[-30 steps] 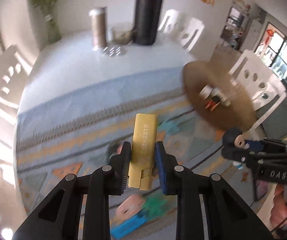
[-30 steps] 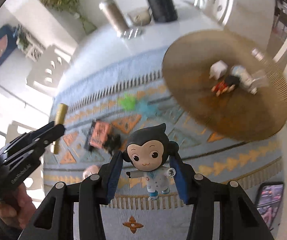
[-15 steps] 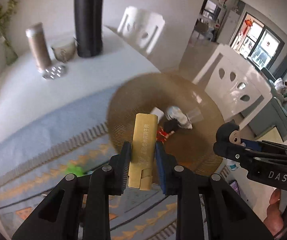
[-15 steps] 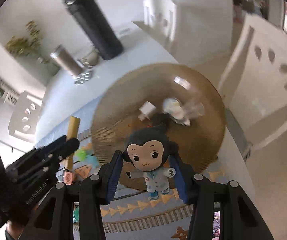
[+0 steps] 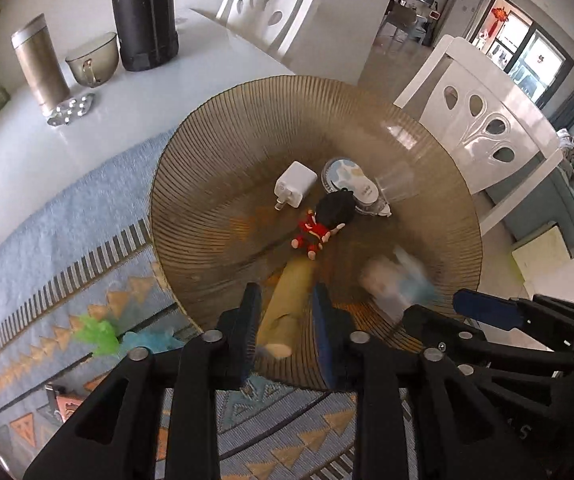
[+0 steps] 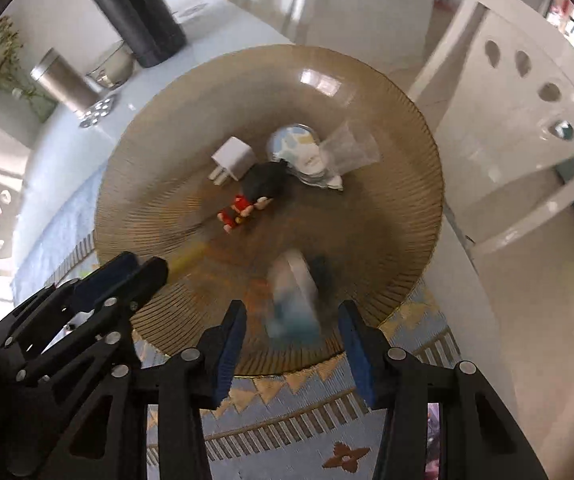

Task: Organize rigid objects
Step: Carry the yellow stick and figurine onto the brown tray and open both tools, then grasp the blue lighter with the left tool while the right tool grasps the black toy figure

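Observation:
A brown ribbed glass plate (image 5: pixel 215 152) (image 6: pixel 387 240) holds a white charger plug (image 5: pixel 293 184), a red and black figurine (image 5: pixel 319 228) and a round blue-white item (image 5: pixel 351 180) under a clear cup (image 5: pixel 397 186). My left gripper (image 5: pixel 286 300) hovers over the plate's near rim, its jaws opening. The yellow box (image 5: pixel 287 304) hangs tilted and blurred between them, loose from the pads. My right gripper (image 6: pixel 291 312) stands open just beside it. The monkey figurine (image 6: pixel 293 296) (image 5: pixel 395 280) is a blur below the right gripper's pads, touching neither.
Behind the plate stand a tall black flask (image 5: pixel 143 12), a steel tumbler (image 5: pixel 39 64) and a glass bowl (image 5: pixel 93 58). White chairs (image 5: pixel 487 120) line the table's right edge. Green (image 5: pixel 99 332) and blue (image 5: pixel 151 340) star toys lie on the patterned mat (image 5: pixel 67 220).
Both grippers swept from the mat to above the plate. The yellow box has slipped down out of the left jaws' grip, and the monkey figurine has dropped away from the right pads.

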`<state>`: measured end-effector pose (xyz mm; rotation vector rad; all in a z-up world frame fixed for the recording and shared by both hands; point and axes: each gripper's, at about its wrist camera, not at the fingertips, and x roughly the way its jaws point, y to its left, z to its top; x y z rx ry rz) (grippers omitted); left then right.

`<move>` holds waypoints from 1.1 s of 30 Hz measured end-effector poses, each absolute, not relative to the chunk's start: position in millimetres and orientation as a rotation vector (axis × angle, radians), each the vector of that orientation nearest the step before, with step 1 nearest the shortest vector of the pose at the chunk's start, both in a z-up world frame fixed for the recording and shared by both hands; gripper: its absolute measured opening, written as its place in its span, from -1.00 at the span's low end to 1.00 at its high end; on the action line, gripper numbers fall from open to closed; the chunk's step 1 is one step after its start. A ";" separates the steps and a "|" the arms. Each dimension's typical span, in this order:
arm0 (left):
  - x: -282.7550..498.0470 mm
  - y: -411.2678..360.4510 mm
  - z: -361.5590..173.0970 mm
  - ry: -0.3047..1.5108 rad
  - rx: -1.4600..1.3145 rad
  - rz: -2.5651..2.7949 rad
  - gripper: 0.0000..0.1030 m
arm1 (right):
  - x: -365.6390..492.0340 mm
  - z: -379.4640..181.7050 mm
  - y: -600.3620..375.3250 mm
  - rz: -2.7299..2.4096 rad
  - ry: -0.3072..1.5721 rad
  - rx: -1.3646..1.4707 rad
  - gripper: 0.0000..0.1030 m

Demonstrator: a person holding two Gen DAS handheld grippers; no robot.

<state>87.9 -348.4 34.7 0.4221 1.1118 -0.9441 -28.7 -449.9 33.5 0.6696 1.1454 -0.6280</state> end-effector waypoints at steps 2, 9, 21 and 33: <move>93.0 -339.1 37.9 1.130 0.387 -0.934 -0.32 | -33.5 39.4 -446.1 -0.639 1.109 0.664 0.00; 104.8 -272.7 68.1 1.046 0.324 -0.836 -0.24 | -49.9 66.4 -396.0 -0.583 0.988 0.571 0.25; 118.8 -158.9 103.6 0.945 0.270 -0.648 -0.07 | -28.1 59.9 -314.4 -0.409 1.034 0.512 0.25; 112.5 -68.8 70.4 1.098 0.275 -0.718 0.27 | -30.2 28.8 -267.1 -0.290 1.216 0.494 0.25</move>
